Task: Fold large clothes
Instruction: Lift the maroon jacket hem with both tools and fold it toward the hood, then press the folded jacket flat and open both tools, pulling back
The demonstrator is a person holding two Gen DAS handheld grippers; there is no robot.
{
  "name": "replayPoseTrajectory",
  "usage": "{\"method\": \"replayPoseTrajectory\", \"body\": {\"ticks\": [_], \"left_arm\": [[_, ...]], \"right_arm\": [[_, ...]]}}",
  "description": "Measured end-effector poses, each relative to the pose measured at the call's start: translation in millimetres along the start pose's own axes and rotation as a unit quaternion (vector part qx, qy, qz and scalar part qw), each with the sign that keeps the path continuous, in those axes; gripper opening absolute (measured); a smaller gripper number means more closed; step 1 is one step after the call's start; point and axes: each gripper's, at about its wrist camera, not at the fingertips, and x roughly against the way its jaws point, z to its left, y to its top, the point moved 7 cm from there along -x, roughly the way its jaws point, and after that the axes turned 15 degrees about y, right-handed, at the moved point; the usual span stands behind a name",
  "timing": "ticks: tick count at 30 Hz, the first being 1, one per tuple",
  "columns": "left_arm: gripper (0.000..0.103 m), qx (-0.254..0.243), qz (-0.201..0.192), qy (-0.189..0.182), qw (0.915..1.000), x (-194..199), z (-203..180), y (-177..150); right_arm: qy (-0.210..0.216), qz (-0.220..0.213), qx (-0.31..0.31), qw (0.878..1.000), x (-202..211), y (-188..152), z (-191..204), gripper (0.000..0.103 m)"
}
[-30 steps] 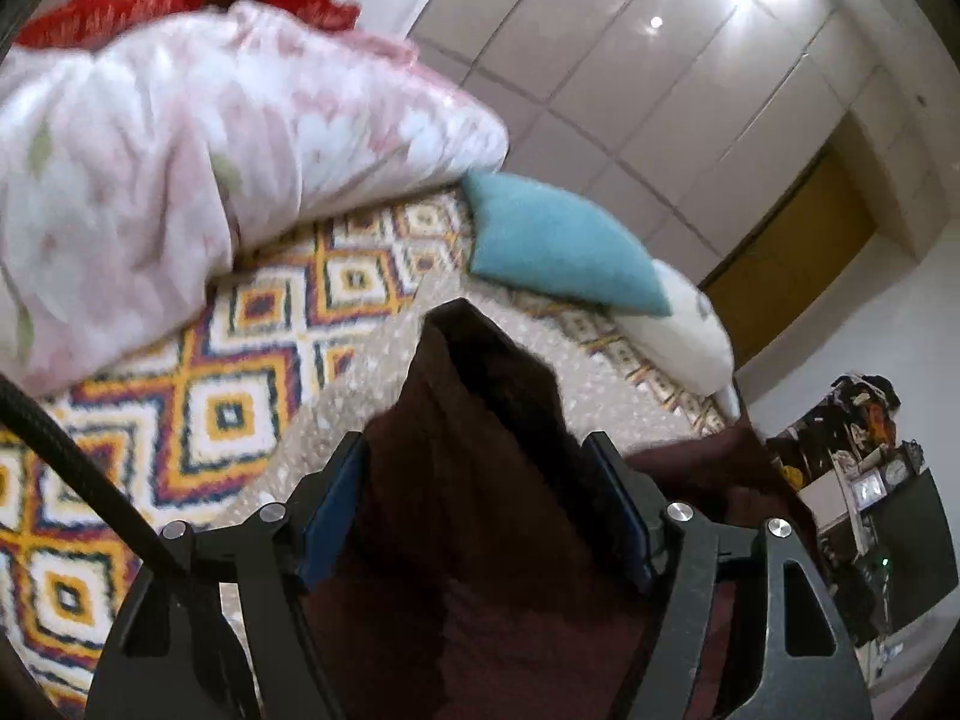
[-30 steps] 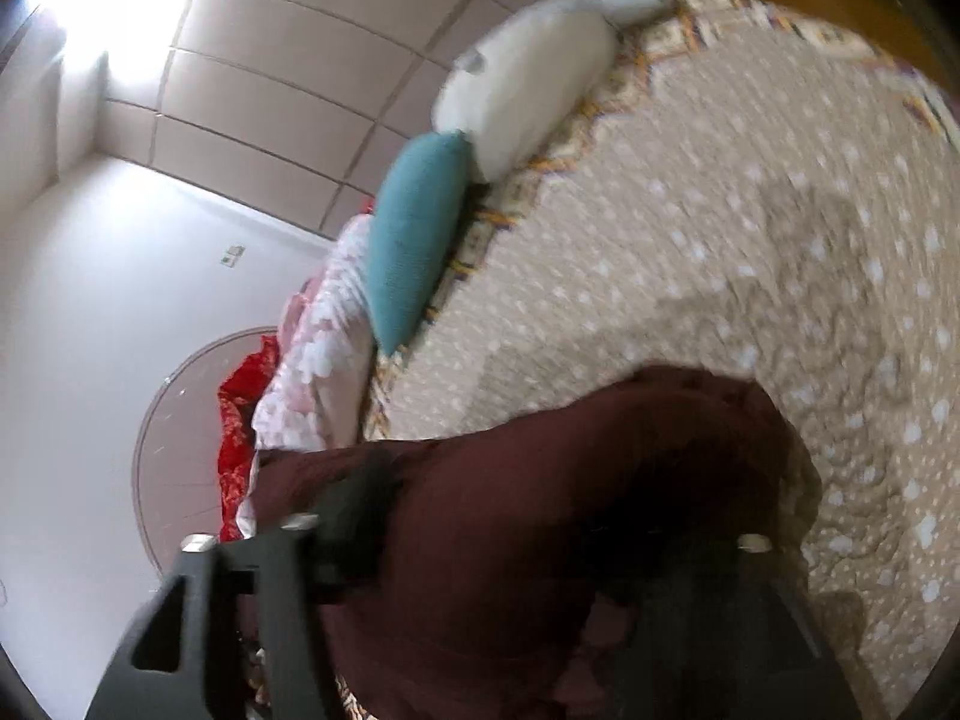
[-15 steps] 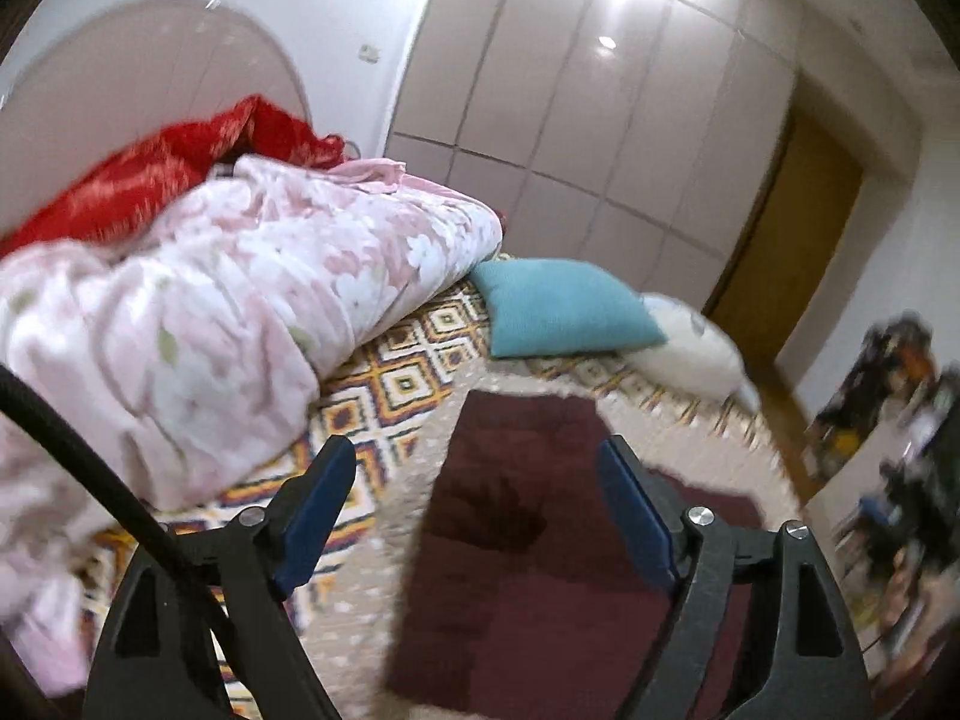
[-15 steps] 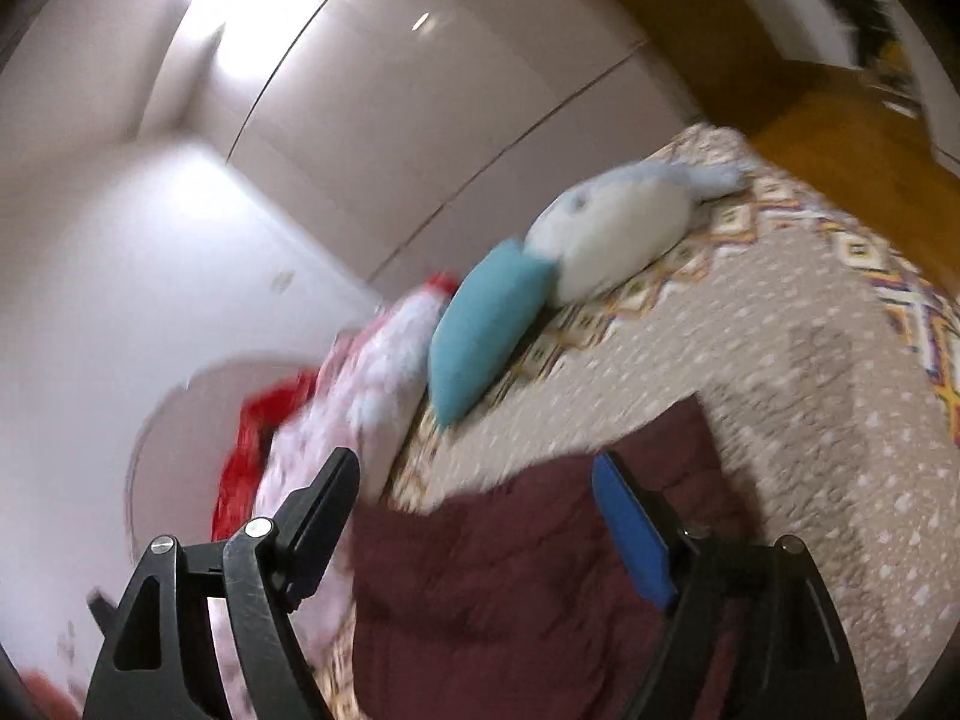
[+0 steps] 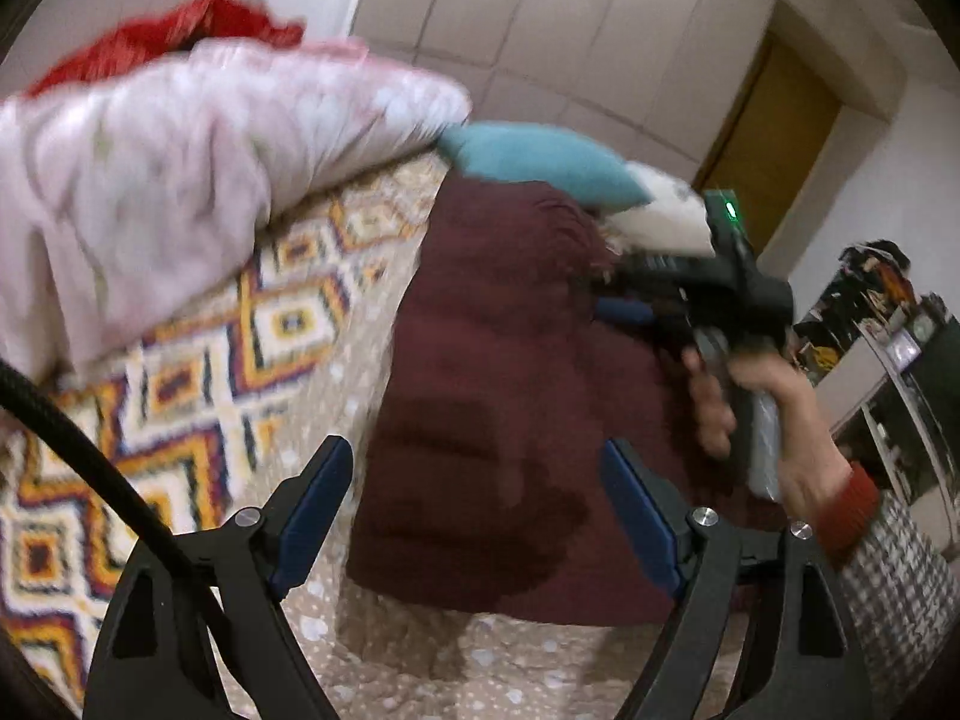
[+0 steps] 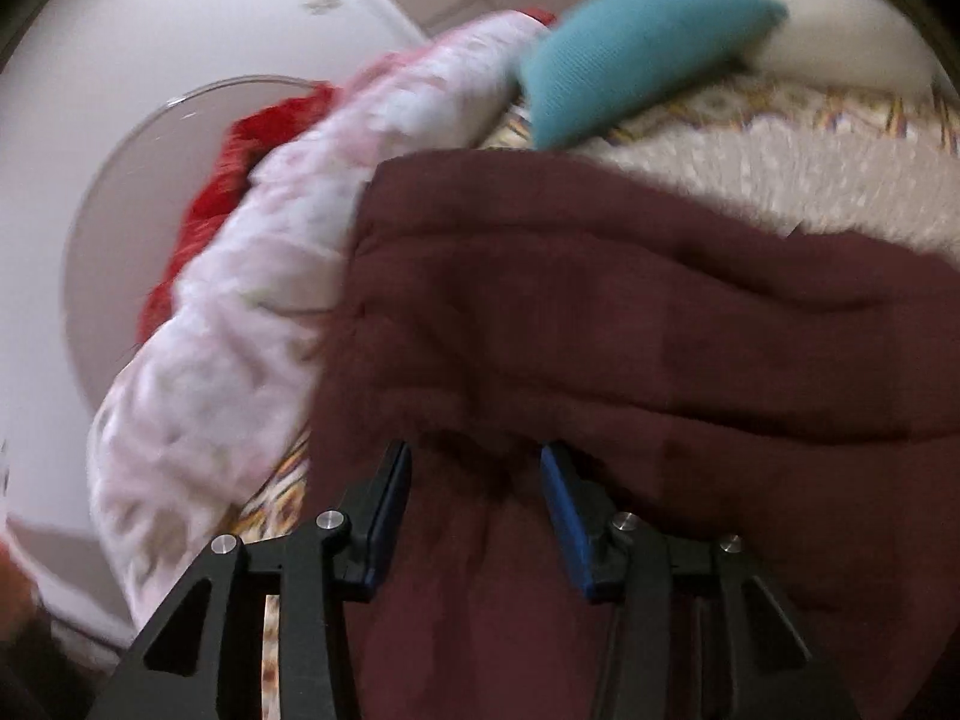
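Note:
A large dark maroon garment [image 5: 492,396] lies folded on the bed, on a beige dotted blanket [image 5: 420,654]. My left gripper [image 5: 474,498] is open and empty, held above the garment's near edge. My right gripper [image 6: 474,480] is partly open, low over the maroon garment [image 6: 660,360], with cloth between its fingers but not pinched. The right gripper also shows in the left wrist view [image 5: 630,312], held by a hand at the garment's right side.
A pink floral duvet [image 5: 150,192] is heaped on the left with a red blanket [image 5: 168,36] behind it. A teal pillow [image 5: 540,162] and a white pillow [image 5: 666,210] lie at the far end. A patterned bedspread [image 5: 180,372] covers the bed. Cluttered shelves [image 5: 900,360] stand right.
Both grippers let go of the maroon garment and opened. The garment now lies on the bed. The right gripper has dropped low over the cloth and narrowed its opening.

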Motion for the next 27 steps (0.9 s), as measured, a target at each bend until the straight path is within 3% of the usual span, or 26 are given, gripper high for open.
{"method": "replayPoseTrajectory", "body": {"ticks": [6, 10, 12, 15, 17, 18, 21, 22, 24, 27], "left_arm": [[0.083, -0.011, 0.013, 0.064, 0.9978, -60, 19, -21], [0.083, 0.007, 0.008, 0.043, 0.9990, -61, 24, -24], [0.083, 0.016, 0.012, 0.039, 0.9990, -57, 26, -26], [0.083, 0.021, 0.007, 0.042, 0.9989, -45, 24, -27], [0.083, 0.017, -0.005, 0.043, 0.9989, -35, 16, -26], [0.083, 0.015, -0.008, 0.043, 0.9989, -31, 12, -25], [0.083, 0.002, -0.010, 0.039, 0.9992, -24, -7, -24], [0.083, -0.010, -0.006, 0.043, 0.9990, -24, -14, -26], [0.083, -0.029, -0.006, 0.058, 0.9979, -23, -22, -28], [0.083, -0.041, -0.012, 0.066, 0.9969, -18, -29, -31]], "right_arm": [[-0.031, -0.018, -0.028, 0.999, -38, 35, -40, 0.047], [-0.031, -0.012, -0.035, 0.999, -34, 52, -44, 0.044], [-0.011, -0.031, -0.051, 0.998, -17, 58, -37, 0.045], [0.080, -0.080, -0.090, 0.989, 30, 57, -24, 0.049], [0.149, -0.085, -0.097, 0.980, 61, 46, -21, 0.052], [0.155, -0.084, -0.098, 0.979, 68, 42, -23, 0.054], [0.116, -0.084, -0.102, 0.984, 94, 27, -61, 0.055], [0.096, -0.095, -0.115, 0.984, 108, 24, -86, 0.049], [0.106, -0.129, -0.149, 0.975, 139, 23, -122, 0.037], [0.050, -0.196, -0.183, 0.962, 199, 20, -174, 0.038]]}}
